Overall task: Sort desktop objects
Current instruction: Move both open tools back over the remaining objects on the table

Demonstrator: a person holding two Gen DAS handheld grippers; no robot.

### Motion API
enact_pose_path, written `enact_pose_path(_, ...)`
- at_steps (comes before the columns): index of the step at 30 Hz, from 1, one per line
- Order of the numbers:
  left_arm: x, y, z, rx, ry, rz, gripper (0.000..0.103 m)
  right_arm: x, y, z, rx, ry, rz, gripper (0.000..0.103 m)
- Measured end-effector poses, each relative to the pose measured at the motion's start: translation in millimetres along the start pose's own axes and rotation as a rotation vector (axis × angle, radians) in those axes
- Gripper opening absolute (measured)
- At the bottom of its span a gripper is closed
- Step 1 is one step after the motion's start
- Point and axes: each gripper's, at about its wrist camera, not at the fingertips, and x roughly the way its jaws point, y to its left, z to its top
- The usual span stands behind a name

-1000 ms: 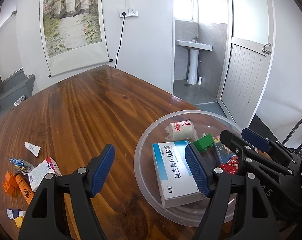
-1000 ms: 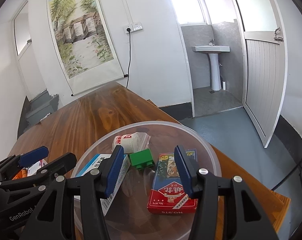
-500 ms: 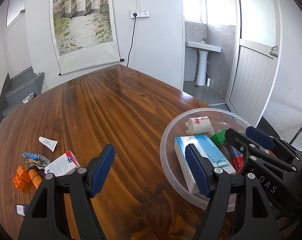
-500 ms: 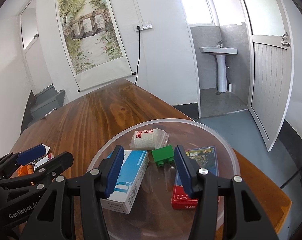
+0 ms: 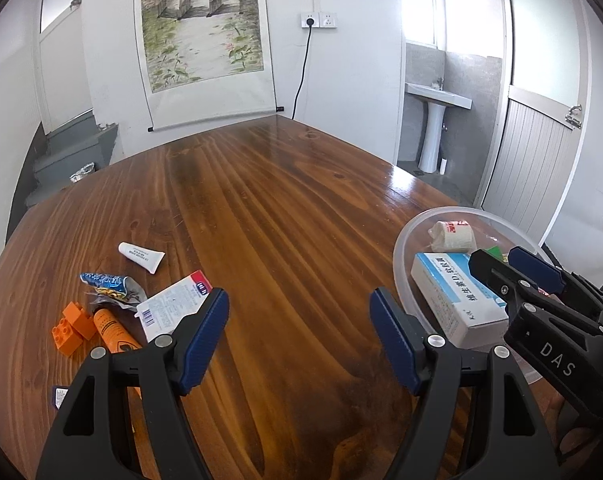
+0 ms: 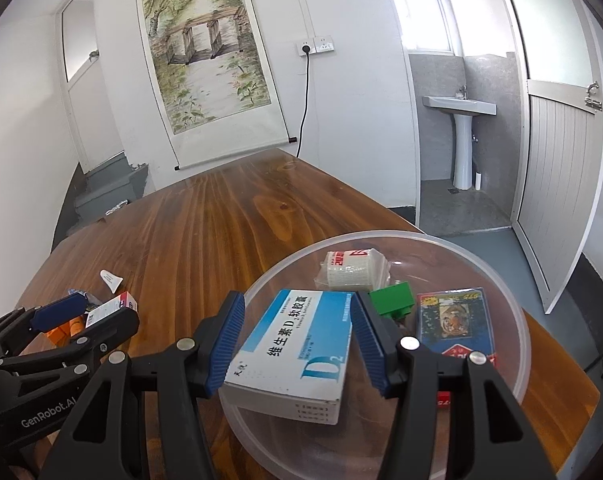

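Note:
A clear plastic bowl [image 6: 517, 320] on the wooden table holds a blue-and-white medicine box [image 6: 297, 344], a bandage roll [image 6: 351, 270], a green brick [image 6: 393, 300] and a card pack [image 6: 453, 320]. My right gripper [image 6: 297, 320] hangs over the bowl with its jaws opening; the medicine box lies between them, untouched by the pads. My left gripper [image 5: 299, 320] stands open above bare wood. To its left lie a white tube [image 5: 141, 256], a crumpled wrapper [image 5: 105, 282], a white-and-red box [image 5: 173, 304], an orange brick [image 5: 71, 326] and an orange tube [image 5: 113, 332].
The table [image 5: 281, 208] stretches back to a wall with a hanging scroll painting [image 5: 201, 24]. Its right edge runs just past the bowl, with a doorway and a washbasin [image 5: 437, 96] beyond. A small blue-edged label [image 5: 59, 396] lies near the front left edge.
Both grippers have shifted left. The left one has left the bowl for bare wood near the loose pile. The right one now frames the medicine box instead of the green brick.

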Motion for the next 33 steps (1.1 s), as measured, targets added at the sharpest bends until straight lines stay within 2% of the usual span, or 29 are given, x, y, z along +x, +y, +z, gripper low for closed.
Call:
enact_pose_path(14,-4,57,-13,-0.075,0.017,0.072,0.076,4,40,-1,-0.063,0.008,0.057,0.06)
enact_pose_path(27,-4,139,-26,-0.193,0.048,0.18,0.076,18,89,-8,-0.145,0.049,0.139,0.06)
enact_pose_path(33,-1,172,-34,-0.222,0.063,0.232,0.076,28,111,-9,-0.175,0.08,0.183,0.066)
